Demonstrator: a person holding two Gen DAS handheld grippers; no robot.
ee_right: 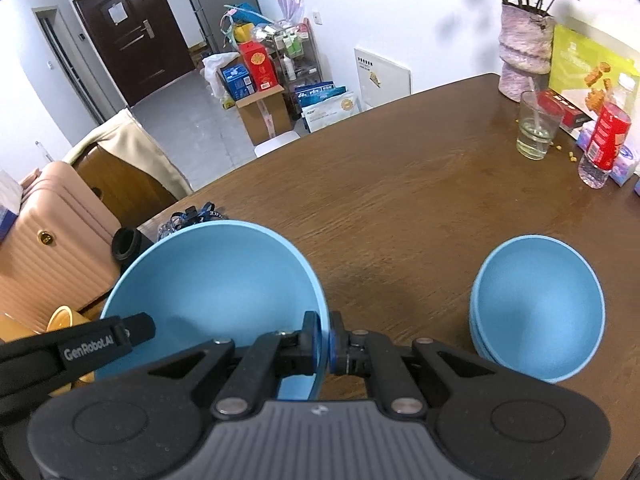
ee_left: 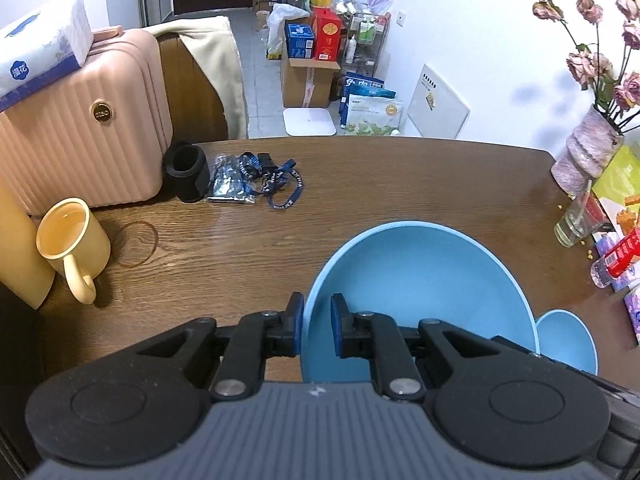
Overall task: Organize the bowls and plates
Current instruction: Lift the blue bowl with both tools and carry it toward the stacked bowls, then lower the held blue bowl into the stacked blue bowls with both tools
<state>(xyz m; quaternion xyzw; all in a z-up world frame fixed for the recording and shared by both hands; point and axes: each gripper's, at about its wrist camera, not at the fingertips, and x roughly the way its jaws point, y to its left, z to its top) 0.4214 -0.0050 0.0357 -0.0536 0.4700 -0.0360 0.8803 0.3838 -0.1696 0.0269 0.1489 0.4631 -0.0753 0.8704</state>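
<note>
Left gripper (ee_left: pixel 317 320) and right gripper (ee_right: pixel 325 338) each pinch the large blue bowl (ee_right: pixel 212 280) by its rim, at nine and three o'clock; it looks light, stiff, slick plastic.

You hold one large light-blue bowl (ee_right: pixel 208 292) above the wooden table. It is plain, matte and empty, and its opening is tilted. Its rim is clamped at two points, one on the left side and one on the right. To its right, a stack of smaller light-blue bowls (ee_right: pixel 540 312) stands upright on the table, apart from the large bowl and empty on top.
</note>
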